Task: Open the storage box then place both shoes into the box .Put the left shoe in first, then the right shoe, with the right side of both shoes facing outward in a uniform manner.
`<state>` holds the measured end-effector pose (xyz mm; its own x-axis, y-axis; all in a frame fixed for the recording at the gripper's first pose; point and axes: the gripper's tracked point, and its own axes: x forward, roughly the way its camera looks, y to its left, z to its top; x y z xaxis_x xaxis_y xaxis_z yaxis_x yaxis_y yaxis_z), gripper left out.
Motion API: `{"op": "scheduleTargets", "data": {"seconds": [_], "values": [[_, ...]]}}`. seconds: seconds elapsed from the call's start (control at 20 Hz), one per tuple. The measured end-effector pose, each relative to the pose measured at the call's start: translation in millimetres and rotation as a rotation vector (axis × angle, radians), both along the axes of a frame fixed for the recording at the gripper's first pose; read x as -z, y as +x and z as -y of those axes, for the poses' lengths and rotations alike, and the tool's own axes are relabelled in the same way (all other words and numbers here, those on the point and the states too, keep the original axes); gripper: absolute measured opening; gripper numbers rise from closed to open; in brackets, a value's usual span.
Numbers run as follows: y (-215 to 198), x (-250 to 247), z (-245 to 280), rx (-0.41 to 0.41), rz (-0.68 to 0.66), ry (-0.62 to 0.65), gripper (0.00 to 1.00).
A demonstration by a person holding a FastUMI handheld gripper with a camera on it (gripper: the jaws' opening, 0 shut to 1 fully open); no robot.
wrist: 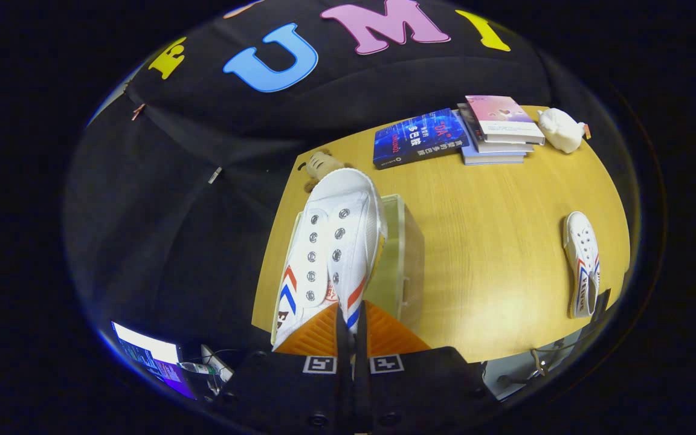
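Note:
My gripper [351, 329] is shut on the rim of a white canvas shoe [330, 254] with red and blue chevrons, pinched at its side wall near the heel. The shoe hangs lifted, toe pointing away from me, over a clear plastic storage box [405, 254] that stands on the wooden table [487, 241]. The shoe hides most of the box, so I cannot tell how its lid stands. The second white shoe [582, 263] lies on its side on the table far to the right of the box.
Beyond the box lie a blue book [417, 139] and a stack of books [499, 130], with a white figurine [560, 130] beside them. A small brown plush toy [322, 166] sits behind the shoe's toe. A lit screen [148, 356] is below the table's left edge.

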<state>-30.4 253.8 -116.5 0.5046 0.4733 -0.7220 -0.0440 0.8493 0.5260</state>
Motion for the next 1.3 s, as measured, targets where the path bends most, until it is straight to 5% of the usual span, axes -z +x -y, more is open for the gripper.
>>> {"op": "scheduleTargets", "data": {"seconds": [0.45,1.05,1.25,1.3], "values": [[10.2,69.2,-69.4,-0.087,-0.105,-0.094,0.05],[9.3,155.2,-93.4,-0.138,-0.228,-0.28,0.07],[8.4,141.5,-94.5,-0.161,-0.176,-0.28,0.35],[8.7,132.7,-94.0,-0.167,-0.149,-0.267,0.53]]}}
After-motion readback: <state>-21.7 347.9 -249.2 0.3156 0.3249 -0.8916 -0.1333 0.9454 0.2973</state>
